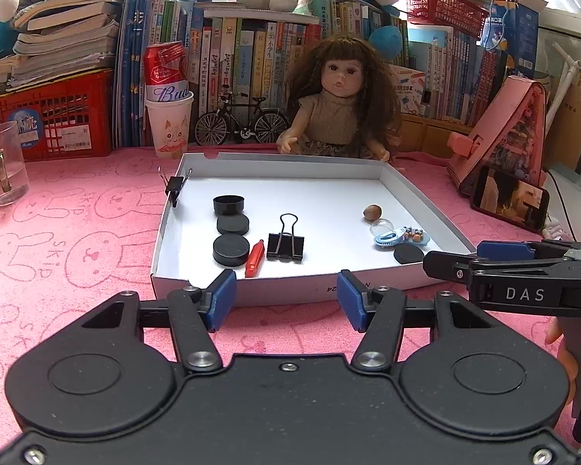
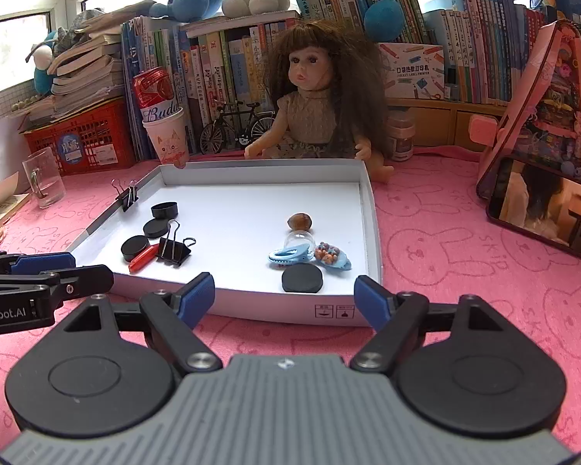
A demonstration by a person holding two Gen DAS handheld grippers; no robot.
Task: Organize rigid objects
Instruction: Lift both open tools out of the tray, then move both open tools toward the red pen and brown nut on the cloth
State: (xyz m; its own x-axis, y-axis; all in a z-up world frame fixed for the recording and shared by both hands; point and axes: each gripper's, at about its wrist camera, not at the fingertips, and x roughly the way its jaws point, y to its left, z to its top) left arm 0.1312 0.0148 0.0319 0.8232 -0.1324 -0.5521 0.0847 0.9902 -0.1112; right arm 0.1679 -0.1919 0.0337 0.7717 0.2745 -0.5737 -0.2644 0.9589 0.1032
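Observation:
A white shallow box [image 1: 197, 285] [image 2: 372, 209] lies on the pink cloth. In it are three black round caps at the left [image 1: 231, 224] [image 2: 157, 228], a red piece [image 1: 254, 259] [image 2: 143, 259], a black binder clip [image 1: 286, 246] [image 2: 173, 248], a brown nut [image 1: 372, 212] [image 2: 299, 221], a clear dome [image 1: 380, 227], blue hair clips [image 1: 391, 238] [image 2: 290, 252] and a fourth black cap [image 1: 408, 253] [image 2: 303, 278]. A small binder clip [image 1: 174, 186] [image 2: 127, 197] grips the left wall. My left gripper [image 1: 286, 302] and right gripper [image 2: 284, 296] are open and empty, just before the box's near wall.
A doll [image 1: 339, 104] sits behind the box. A glass mug [image 1: 2, 162], red crate [image 1: 50, 116], paper cup with a can [image 1: 168, 116], model bicycle [image 1: 238, 120] and books stand at the back. A phone [image 1: 509, 201] and pink case [image 1: 499, 131] are at the right.

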